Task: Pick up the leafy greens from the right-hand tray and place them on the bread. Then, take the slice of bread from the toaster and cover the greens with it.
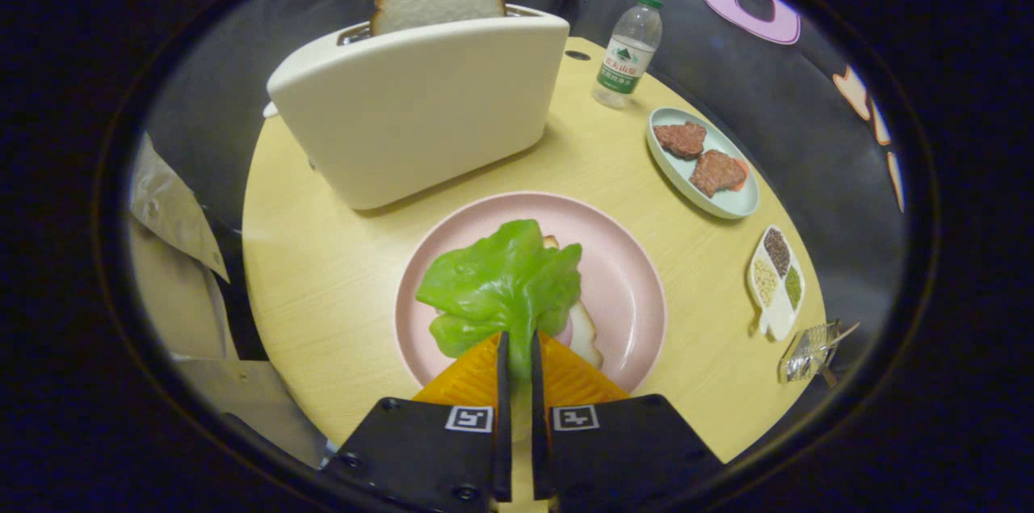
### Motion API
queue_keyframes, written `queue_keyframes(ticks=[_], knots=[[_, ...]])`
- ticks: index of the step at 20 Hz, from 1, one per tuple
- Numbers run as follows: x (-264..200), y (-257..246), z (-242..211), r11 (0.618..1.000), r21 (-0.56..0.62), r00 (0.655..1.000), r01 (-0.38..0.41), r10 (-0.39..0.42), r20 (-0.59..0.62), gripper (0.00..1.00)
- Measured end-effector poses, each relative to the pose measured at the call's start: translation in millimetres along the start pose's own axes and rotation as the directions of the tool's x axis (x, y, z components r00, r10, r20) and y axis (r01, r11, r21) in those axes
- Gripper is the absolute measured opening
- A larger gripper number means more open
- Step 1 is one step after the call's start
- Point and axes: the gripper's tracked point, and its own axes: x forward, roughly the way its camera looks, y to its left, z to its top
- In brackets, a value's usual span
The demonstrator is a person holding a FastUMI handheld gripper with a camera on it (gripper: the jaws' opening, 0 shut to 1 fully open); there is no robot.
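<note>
Gripper (517,351) is pinched nearly shut on the stem end of the leafy greens (501,283), both fingers pressing the leaf, which hangs over the pink plate (630,287). The bread (583,331) lies on that plate, mostly hidden under the leaf; only a crust edge peeks out just right of the fingers. Can't tell if the leaf already rests on the bread or is a bit above it.

Step in hand, as I read it: setting greens onto bread. To do it well, I'd lower until the leaf lies flat and centred over the slice, then open the fingers and back straight off so the leaf doesn't drag. It looks floppy and could cling to a finger.

Left to right around it: someone's pale sleeve (166,206) off the table's left edge; the yellow round table (323,271); the white toaster (420,109) beyond the plate with a slice of bread (438,0) standing up in its slot, next thing to fetch; a water bottle (628,52) beside the toaster; a pale tray (739,202) with two meat pieces (699,157); a small divided dish of grains (777,283); something shiny (808,351) at the table edge.

Nothing stands between fingers and plate. The toaster is near, so the later lift needs to go straight up.
</note>
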Motion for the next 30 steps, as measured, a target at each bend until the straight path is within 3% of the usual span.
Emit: queue_keyframes(ticks=[7,12,21,30], knots=[[-19.3,-0.5,26.9,0.995,-0.016,0.991,0.103,-0.102,0.086,0.63],[-56.5,12.6,80.8,0.985,0.099,0.970,0.140,-0.156,0.184,0.99],[-94.5,37.8,190.1,0.968,0.233,0.932,0.090,-0.165,0.323,0.99],[-72.7,58.0,259.3,0.937,0.348,0.927,-0.004,-0.127,0.352,0.99]])
